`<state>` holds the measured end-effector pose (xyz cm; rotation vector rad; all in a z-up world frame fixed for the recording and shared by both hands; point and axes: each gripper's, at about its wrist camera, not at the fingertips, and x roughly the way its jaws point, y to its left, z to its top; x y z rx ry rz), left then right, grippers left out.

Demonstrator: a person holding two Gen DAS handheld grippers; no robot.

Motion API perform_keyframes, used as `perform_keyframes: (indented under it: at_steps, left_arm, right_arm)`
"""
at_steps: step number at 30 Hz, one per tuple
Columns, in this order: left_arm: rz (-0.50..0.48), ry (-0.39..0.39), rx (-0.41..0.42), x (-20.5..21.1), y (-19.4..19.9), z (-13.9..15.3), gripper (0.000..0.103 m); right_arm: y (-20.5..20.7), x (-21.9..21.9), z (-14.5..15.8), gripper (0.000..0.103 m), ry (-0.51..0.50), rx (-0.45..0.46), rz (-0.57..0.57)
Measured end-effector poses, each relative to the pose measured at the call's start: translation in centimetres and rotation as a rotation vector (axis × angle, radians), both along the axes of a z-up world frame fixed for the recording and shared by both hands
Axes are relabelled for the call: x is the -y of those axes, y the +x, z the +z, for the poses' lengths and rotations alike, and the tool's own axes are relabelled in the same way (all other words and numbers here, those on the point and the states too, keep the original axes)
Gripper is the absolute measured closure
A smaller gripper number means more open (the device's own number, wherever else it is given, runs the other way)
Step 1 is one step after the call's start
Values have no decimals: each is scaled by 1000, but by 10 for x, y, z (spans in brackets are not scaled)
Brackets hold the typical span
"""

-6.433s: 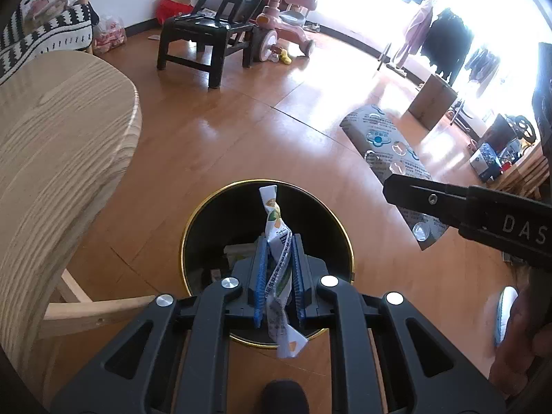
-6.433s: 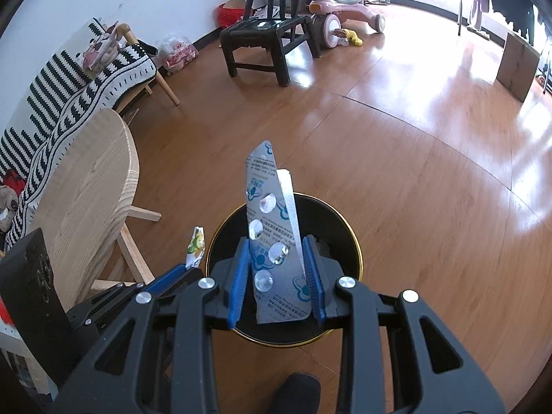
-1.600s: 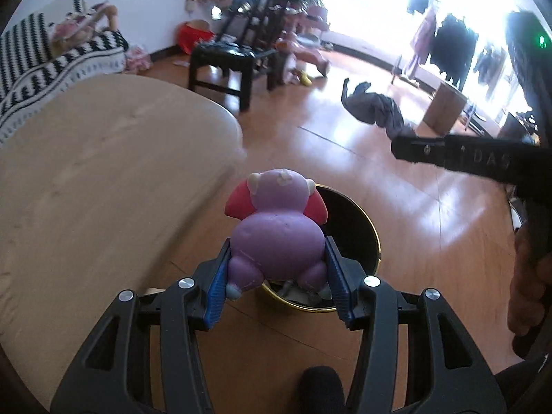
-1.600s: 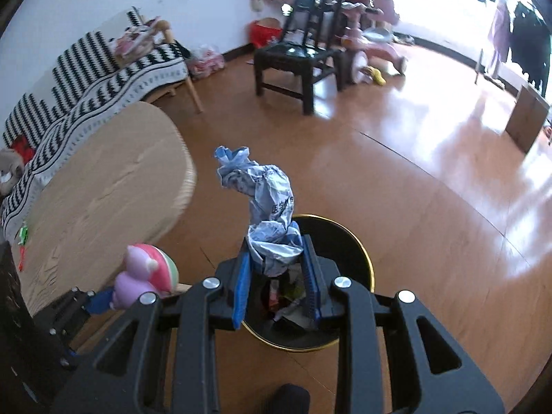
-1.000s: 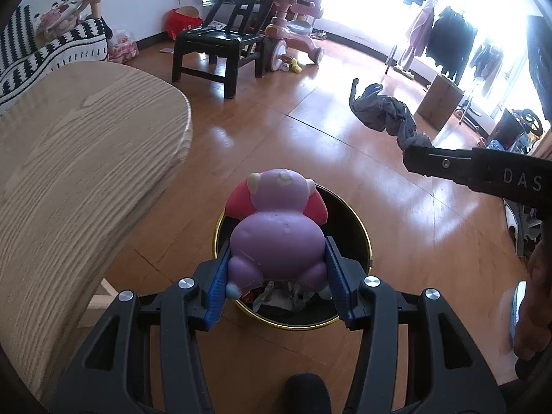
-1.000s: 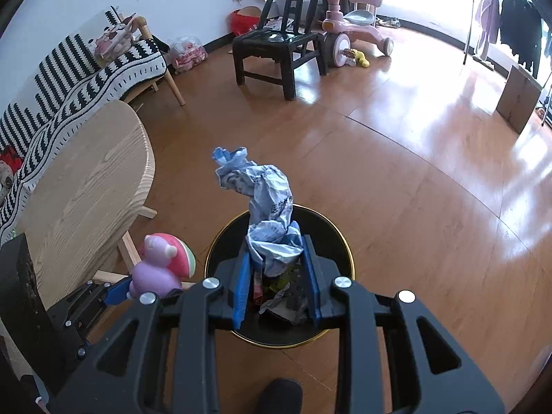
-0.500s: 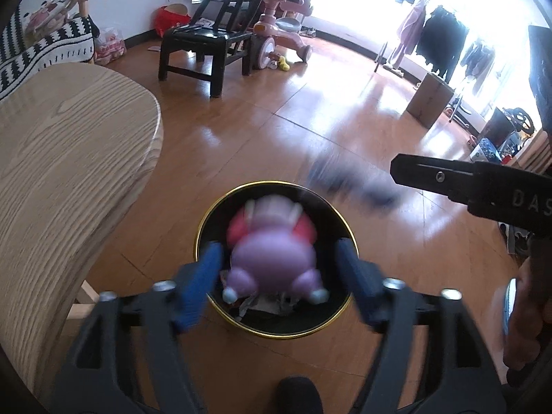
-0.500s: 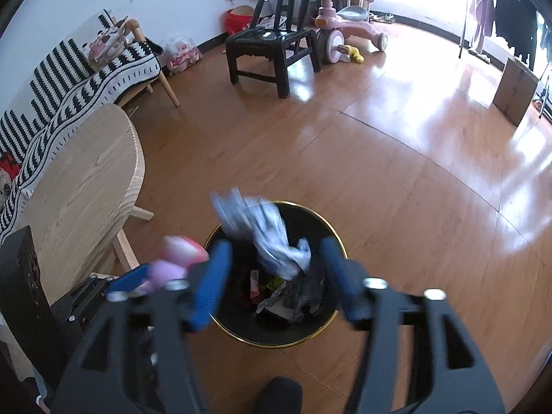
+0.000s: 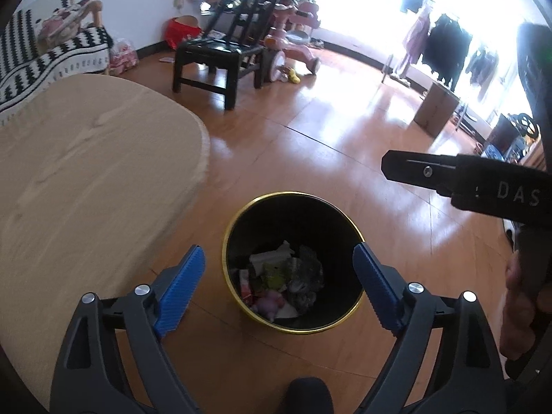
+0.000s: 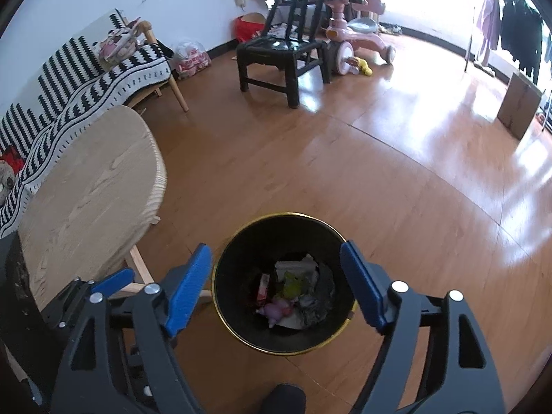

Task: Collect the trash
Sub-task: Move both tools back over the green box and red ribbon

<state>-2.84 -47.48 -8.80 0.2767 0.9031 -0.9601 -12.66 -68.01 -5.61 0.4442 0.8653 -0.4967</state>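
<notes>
Both tongs, left and right, are spreading, empty. The purple pig toy and crumpled paper they held now lie in the trash bin. That load looks done.

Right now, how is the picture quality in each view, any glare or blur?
Left wrist view: window blown out white, table edge smeared, bin fairly sharp. Right wrist view: glare patches on floor, bin contents clear, fisheye bending throughout.

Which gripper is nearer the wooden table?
Left. The left gripper hangs above the bin right beside the wooden table; the right gripper is on its far side.
</notes>
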Motion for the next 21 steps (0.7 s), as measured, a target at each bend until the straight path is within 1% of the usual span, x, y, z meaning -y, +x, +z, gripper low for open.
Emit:
perform_keyframes:
  at_steps: [4, 7, 12, 13, 14, 15, 17, 18, 19, 21]
  left_arm:
    - [53, -21, 25, -32, 11, 20, 12]
    - [95, -39, 45, -60, 21, 37, 10]
    - [189, -20, 134, -117, 40, 59, 8]
    - [219, -10, 155, -137, 47, 62, 8]
    - [236, -5, 162, -147, 52, 65, 8]
    - [267, 3, 170, -167, 59, 67, 8]
    - [316, 14, 173, -196, 72, 69, 8]
    - [342, 19, 172, -212, 78, 70, 8]
    - [386, 31, 170, -235, 87, 71, 8]
    - [441, 51, 173, -263, 98, 70, 8]
  right_arm:
    - [14, -22, 13, 16, -35, 28, 37]
    - [26, -40, 22, 12, -57, 48, 67]
    - [59, -78, 34, 11, -69, 67, 142]
    - [66, -87, 36, 11, -71, 71, 157]
    - [74, -99, 39, 11, -74, 74, 179]
    - [84, -112, 41, 11, -77, 78, 202]
    - [97, -130, 45, 11, -82, 84, 233]
    - [108, -146, 47, 10, -84, 85, 260]
    - [117, -158, 48, 10, -86, 86, 280]
    - [133, -181, 50, 10, -90, 89, 315]
